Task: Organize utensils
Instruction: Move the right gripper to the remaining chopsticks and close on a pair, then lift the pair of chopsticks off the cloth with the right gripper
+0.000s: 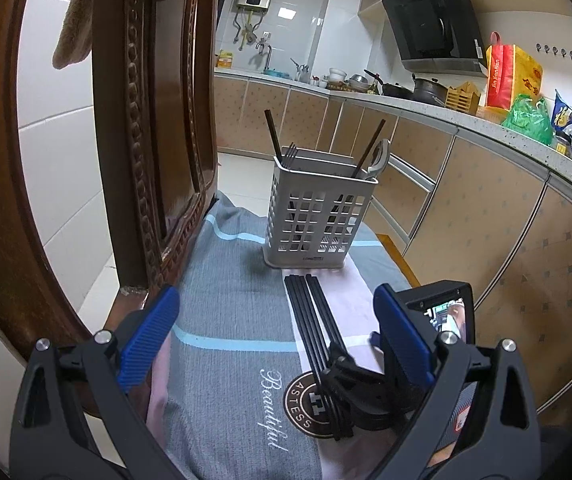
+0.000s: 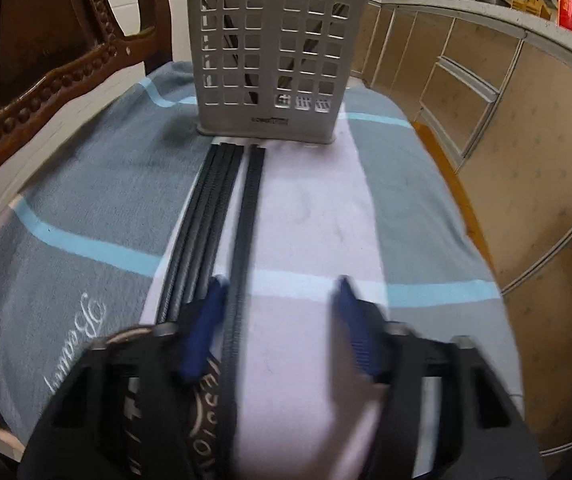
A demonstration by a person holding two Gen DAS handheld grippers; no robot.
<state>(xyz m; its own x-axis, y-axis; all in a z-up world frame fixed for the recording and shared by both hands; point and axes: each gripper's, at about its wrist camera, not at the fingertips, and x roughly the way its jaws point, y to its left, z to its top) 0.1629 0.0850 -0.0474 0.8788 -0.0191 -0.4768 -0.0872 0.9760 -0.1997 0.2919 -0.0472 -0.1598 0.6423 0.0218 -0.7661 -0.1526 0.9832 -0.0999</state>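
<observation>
Your left tongs (image 1: 274, 336) are wide open and hold nothing, with their blue pads far apart above the grey towel with light blue stripes (image 1: 226, 292). Your right tongs (image 2: 280, 320) are open too, and they sit low over the towel (image 2: 86, 208). One thin black chopstick pair (image 2: 246, 232) runs between the right tongs' blue fingers (image 2: 202, 332), close to the left finger, but the fingers are not squeezing it. Just beside it on the left lies a bundle of black chopsticks (image 2: 202, 216), and the left finger sits between the bundle and the pair. All these sticks lie flat on a pale pink strip of the towel, and their far ends reach almost to the foot of the grey plastic holder with square holes (image 2: 274, 52). In the left view you can see the same sticks (image 1: 309, 320) on the towel, and the right tongs (image 1: 365, 384) resting over their near ends. The holder (image 1: 317, 208) stands upright at the far end of the towel. Inside it are a metal fork (image 1: 289, 156), two dark brown sticks (image 1: 274, 136) leaning apart, and a shiny metal tool (image 1: 379, 158) at the right corner. A carved brown wooden chair back (image 1: 146, 120) stands on the left, and a kitchen worktop (image 1: 465, 120) with pots and bags runs along the right.
</observation>
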